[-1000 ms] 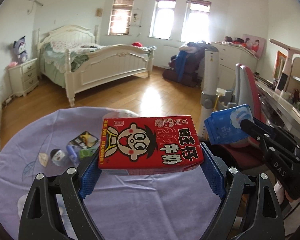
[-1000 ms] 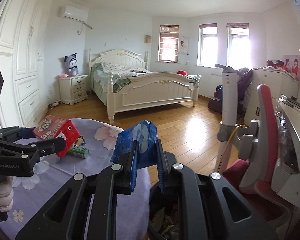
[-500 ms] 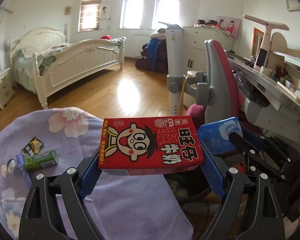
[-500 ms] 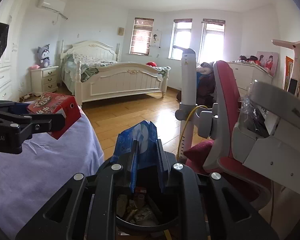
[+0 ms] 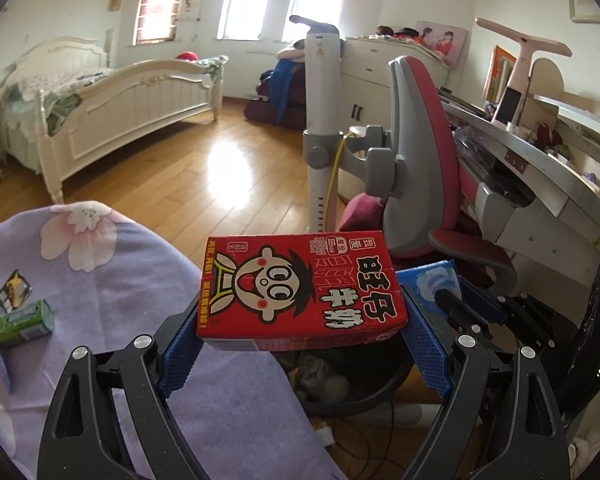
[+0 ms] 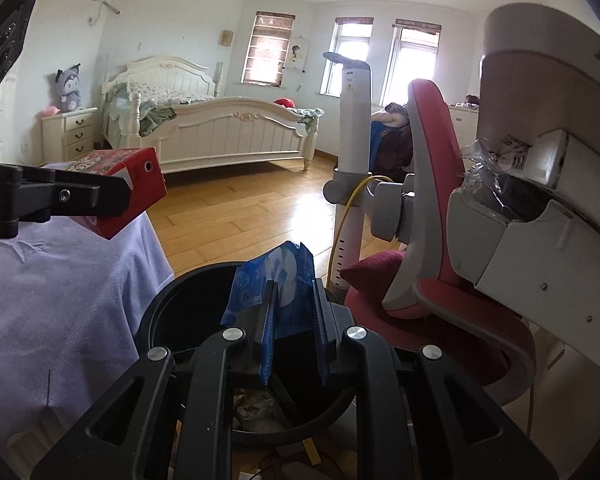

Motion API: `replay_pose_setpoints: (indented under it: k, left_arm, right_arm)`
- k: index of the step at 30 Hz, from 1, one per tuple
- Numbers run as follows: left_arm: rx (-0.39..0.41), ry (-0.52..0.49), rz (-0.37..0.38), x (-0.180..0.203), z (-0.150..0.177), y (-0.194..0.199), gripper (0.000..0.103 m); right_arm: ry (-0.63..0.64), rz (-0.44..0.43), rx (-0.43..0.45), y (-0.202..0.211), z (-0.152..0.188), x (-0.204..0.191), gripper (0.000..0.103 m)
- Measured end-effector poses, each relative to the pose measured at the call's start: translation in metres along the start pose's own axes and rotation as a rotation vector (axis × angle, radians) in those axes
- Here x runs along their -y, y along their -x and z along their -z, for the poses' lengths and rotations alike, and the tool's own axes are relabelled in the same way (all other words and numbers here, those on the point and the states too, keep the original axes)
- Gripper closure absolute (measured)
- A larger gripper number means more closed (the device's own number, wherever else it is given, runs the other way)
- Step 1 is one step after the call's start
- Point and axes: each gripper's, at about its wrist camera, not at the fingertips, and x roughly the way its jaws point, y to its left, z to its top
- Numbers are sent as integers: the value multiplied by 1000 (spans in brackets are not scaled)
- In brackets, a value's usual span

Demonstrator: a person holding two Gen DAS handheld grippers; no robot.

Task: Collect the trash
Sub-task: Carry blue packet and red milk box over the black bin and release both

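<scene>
your left gripper is clamping the red milk carton between its blue pads, jaws spread to the carton's width, the carton lying flat in the lower centre of the left wrist view. it is hanging past the edge of the table, above the near rim of the black trash bin at the lower centre-right. your right gripper is pinching the blue wrapper, jaws narrow, in the lower centre of the right wrist view, directly over the open bin, where crumpled trash is showing at the bottom. in that view the carton is sitting at the middle left, beside the purple cloth. out on the table, at the left edge of the left wrist view, a green pack and a small dark packet are lying side by side. a red chair is standing behind the bin, and a white bed is filling the upper left.
</scene>
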Motion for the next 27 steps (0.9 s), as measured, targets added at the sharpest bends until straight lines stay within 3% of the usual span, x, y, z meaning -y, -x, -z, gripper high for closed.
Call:
replay_pose_setpoints:
  k: [27]
  left_arm:
    - [-76, -89, 59, 21, -9, -49, 15]
  right_arm:
    - [-7, 52, -67, -24, 15, 10, 85]
